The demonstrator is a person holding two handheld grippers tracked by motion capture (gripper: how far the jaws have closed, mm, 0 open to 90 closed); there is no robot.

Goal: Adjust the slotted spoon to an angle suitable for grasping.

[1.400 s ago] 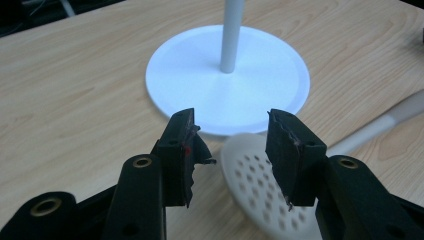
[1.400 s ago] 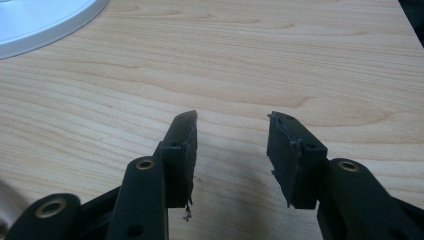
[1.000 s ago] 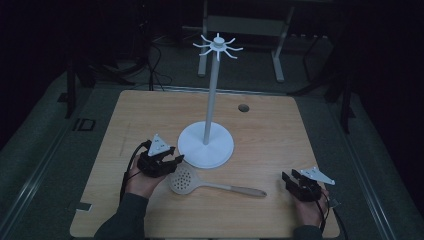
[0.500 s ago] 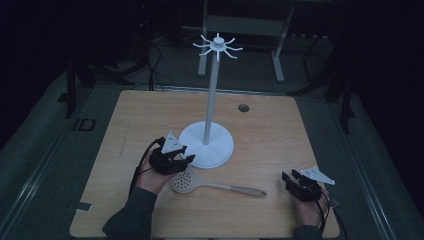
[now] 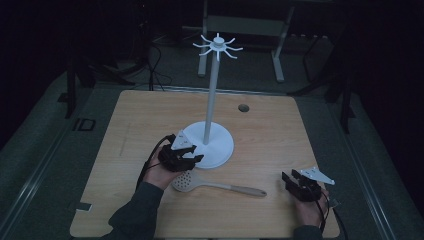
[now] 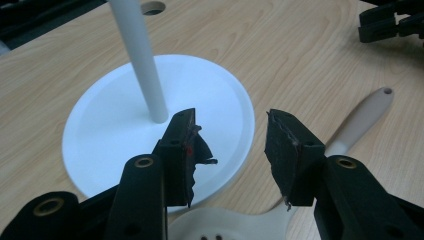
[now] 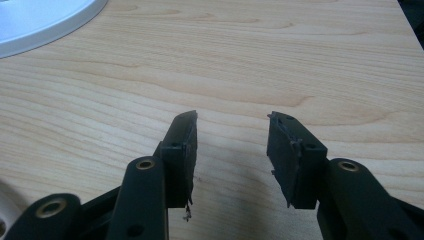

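A wooden worktop is carrying a white hook stand; a pale slotted spoon is lying just in front of the stand's base.

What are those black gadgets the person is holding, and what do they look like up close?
They are two hand-held grippers. The left gripper and right gripper are black, each with a pale grey three-cornered plate on top and a dark cable trailing back. Each has two flat, blocky black fingers on arms with brass-ringed holes. The person wears dark long sleeves.
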